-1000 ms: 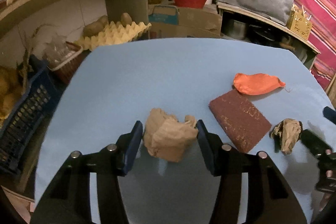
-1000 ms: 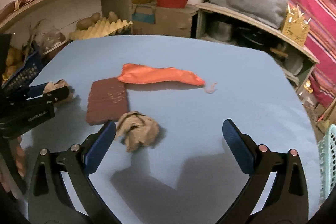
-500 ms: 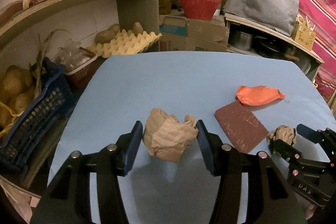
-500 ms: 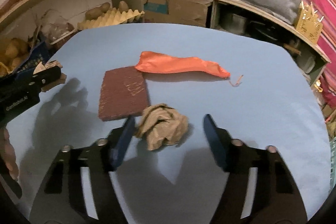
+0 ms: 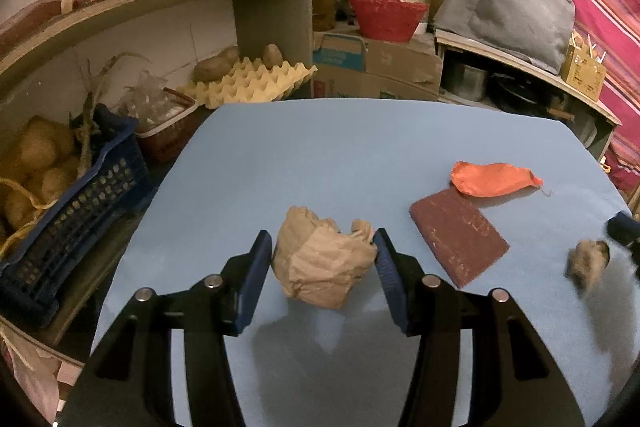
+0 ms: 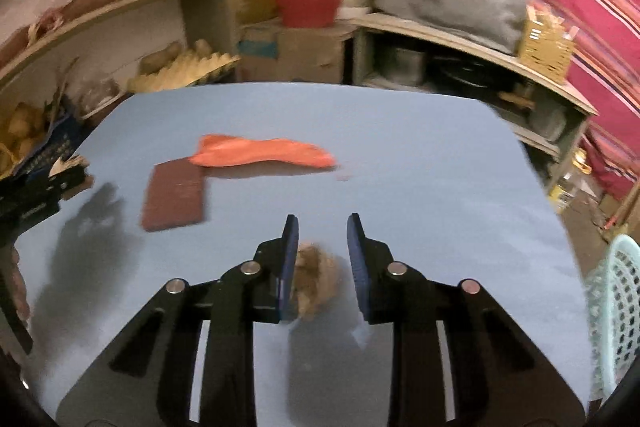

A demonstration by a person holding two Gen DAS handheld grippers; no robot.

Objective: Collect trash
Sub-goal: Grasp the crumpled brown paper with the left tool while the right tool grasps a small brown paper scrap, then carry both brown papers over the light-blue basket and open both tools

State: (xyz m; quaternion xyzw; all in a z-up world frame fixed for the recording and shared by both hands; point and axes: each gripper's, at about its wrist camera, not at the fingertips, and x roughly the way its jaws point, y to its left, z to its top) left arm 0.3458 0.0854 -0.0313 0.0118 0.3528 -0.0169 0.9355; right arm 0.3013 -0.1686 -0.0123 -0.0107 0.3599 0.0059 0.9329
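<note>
Crumpled brown paper [image 5: 324, 263] sits pinched between the left tongs [image 5: 322, 269] above the blue table [image 5: 320, 155]. A smaller paper wad [image 6: 316, 277] lies between the narrowed right tongs [image 6: 322, 263], touching the left pad; whether it is gripped cannot be told. Farther left lie a maroon sheet [image 6: 176, 197] and an orange balloon [image 6: 260, 155].

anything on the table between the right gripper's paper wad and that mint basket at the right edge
Nothing visible does. In the right wrist view the small crumpled paper wad sits between the pads of the right gripper, and only bare blue table lies between it and the mint green basket. The brown pad and orange bag lie off to the left.
</note>
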